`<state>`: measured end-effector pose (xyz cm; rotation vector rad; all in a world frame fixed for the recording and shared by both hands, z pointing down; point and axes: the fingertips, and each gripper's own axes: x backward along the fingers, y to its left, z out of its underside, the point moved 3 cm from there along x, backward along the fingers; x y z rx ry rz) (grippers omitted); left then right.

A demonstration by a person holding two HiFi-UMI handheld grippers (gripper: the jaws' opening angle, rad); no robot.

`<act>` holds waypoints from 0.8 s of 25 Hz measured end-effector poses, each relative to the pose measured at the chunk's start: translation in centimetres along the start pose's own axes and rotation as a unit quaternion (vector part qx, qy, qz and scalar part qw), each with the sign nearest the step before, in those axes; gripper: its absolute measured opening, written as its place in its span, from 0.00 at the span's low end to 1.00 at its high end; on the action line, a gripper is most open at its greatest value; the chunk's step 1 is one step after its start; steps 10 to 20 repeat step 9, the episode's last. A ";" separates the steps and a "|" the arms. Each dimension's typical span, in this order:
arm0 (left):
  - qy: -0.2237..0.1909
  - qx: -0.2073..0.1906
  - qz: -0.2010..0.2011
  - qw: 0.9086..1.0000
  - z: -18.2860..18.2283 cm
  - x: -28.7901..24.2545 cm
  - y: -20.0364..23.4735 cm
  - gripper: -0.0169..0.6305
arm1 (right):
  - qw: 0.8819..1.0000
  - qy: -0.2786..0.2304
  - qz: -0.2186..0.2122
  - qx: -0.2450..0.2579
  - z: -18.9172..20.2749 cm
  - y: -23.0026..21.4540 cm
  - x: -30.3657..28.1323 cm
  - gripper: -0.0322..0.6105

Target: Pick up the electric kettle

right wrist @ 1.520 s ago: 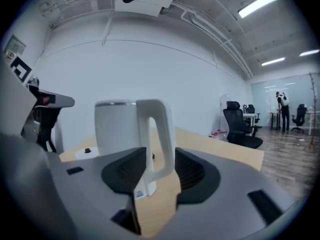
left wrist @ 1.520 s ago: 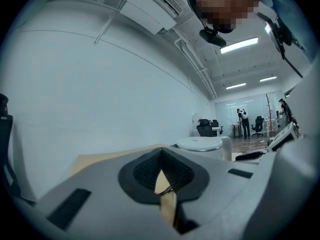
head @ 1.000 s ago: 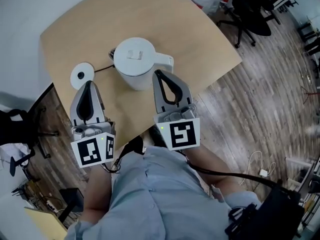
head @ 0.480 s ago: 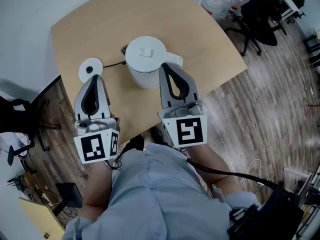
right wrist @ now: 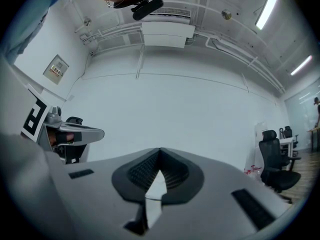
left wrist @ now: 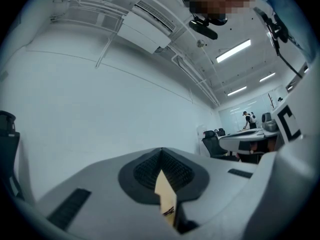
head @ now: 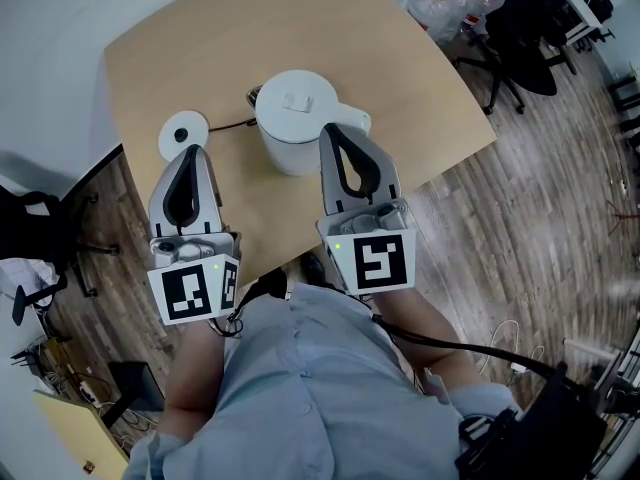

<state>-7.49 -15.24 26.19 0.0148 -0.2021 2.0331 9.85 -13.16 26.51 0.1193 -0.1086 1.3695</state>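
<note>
Standing on table (head: 180, 58): kettle (head: 297, 120); right tongs (head: 331, 131), left tongs (head: 190, 153) closed nearby.

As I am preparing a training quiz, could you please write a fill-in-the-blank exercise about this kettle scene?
The white kettle stands on the table, not on its round ___.
The left gripper and right gripper both have their fingers ___.
The kettle's handle lies nearest the ___ gripper.
Missing words: base; shut; right.
</note>
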 end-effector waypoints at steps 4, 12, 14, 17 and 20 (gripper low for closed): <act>0.001 -0.002 -0.002 1.000 0.0 -0.1 0.0 0.03 | 1.000 0.000 -0.003 -0.003 0.1 0.1 -0.1 0.05; 0.002 -0.004 -0.004 1.000 0.1 -0.4 0.2 0.03 | 1.000 -0.001 -0.006 -0.004 0.3 0.1 -0.5 0.05; 0.002 -0.004 -0.004 1.000 0.1 -0.4 0.2 0.03 | 1.000 -0.001 -0.006 -0.004 0.3 0.1 -0.5 0.05; 0.002 -0.004 -0.004 1.000 0.1 -0.4 0.2 0.03 | 1.000 -0.001 -0.006 -0.004 0.3 0.1 -0.5 0.05; 0.002 -0.004 -0.004 1.000 0.1 -0.4 0.2 0.03 | 1.000 -0.001 -0.006 -0.004 0.3 0.1 -0.5 0.05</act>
